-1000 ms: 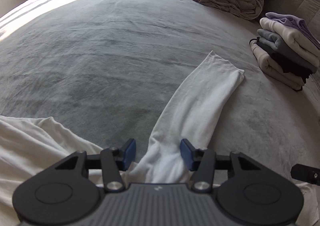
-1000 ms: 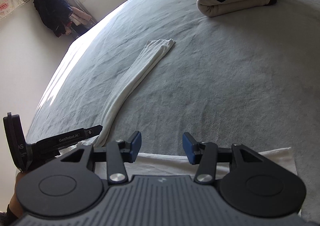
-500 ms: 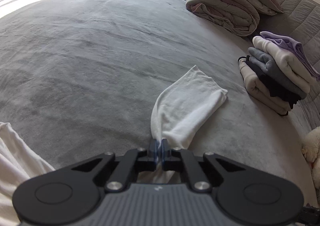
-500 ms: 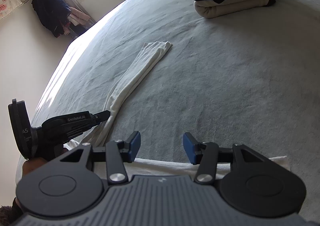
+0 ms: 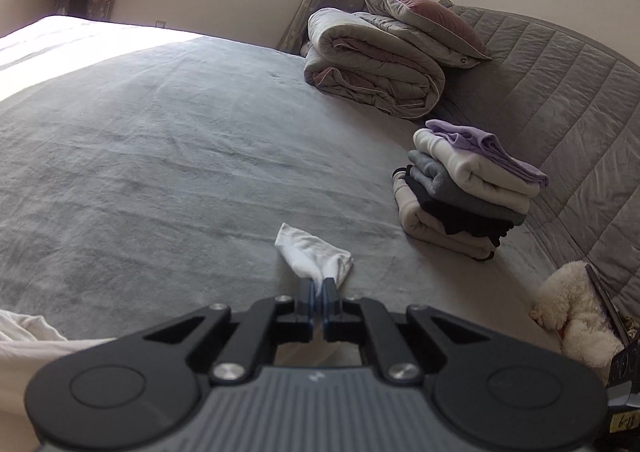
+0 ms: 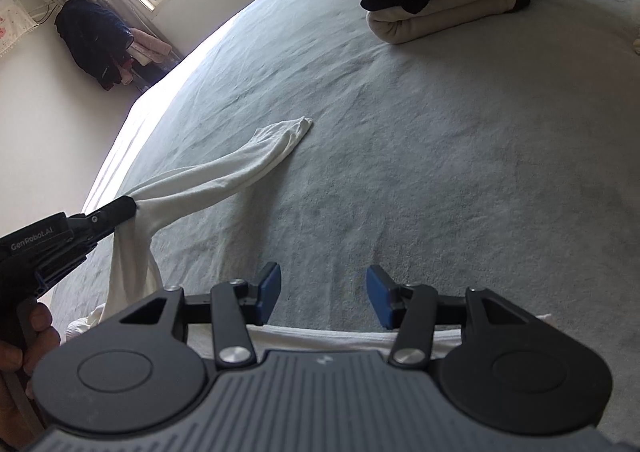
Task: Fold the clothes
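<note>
A white long-sleeved garment lies on the grey bed. My left gripper is shut on its sleeve and holds it lifted off the bed; in the right wrist view the left gripper pinches the sleeve, whose cuff end rests on the bed. My right gripper is open and empty, just above the bed, beyond the garment's straight white edge.
A stack of folded clothes sits at the bed's right by the quilted headboard. A folded duvet with a pillow lies farther back. A white plush toy is at the right. Clothes hang at the wall.
My left gripper closed on the sleeve and lifted it up, pulling the sleeve toward me. The right gripper stayed open and barely moved.
</note>
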Tool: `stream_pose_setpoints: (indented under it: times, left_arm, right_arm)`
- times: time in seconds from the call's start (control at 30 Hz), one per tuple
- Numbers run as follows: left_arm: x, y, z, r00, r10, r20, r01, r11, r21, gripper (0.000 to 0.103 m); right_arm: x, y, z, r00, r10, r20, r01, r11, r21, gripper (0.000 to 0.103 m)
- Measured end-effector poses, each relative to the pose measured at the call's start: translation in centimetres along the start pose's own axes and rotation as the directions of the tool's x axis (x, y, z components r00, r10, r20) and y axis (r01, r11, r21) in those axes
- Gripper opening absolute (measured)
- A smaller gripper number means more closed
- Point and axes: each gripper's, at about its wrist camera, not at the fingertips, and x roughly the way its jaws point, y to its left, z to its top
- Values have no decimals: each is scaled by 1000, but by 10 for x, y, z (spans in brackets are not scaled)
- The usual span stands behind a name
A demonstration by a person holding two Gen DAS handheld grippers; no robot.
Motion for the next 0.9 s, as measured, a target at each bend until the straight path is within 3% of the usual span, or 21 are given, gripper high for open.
stream_pose_setpoints:
  times: [0.2, 0.57, 0.7, 0.9]
  left_arm:
    - [-22, -19, -26, 996, -50, -76, 58, 993, 105, 3]
    - [-1, 1, -109, 953, -13, -302, 29, 998, 49, 4]
    - [-3, 4, -101, 951, -24, -309, 32, 999, 23, 9]
    - [-2, 2, -72, 967, -25, -254, 28, 1000, 10, 23]
  right_arm:
    - [-5, -4, 1, 1000, 2, 11, -2, 1000, 15, 52]
    - [-10, -14, -2, 1000, -4, 5, 4, 999, 50, 53]
    - [-15, -19, -3, 1000, 14, -6, -13, 997, 70, 54]
    - [-25, -21, 1, 999, 33, 20, -34, 996, 83, 59]
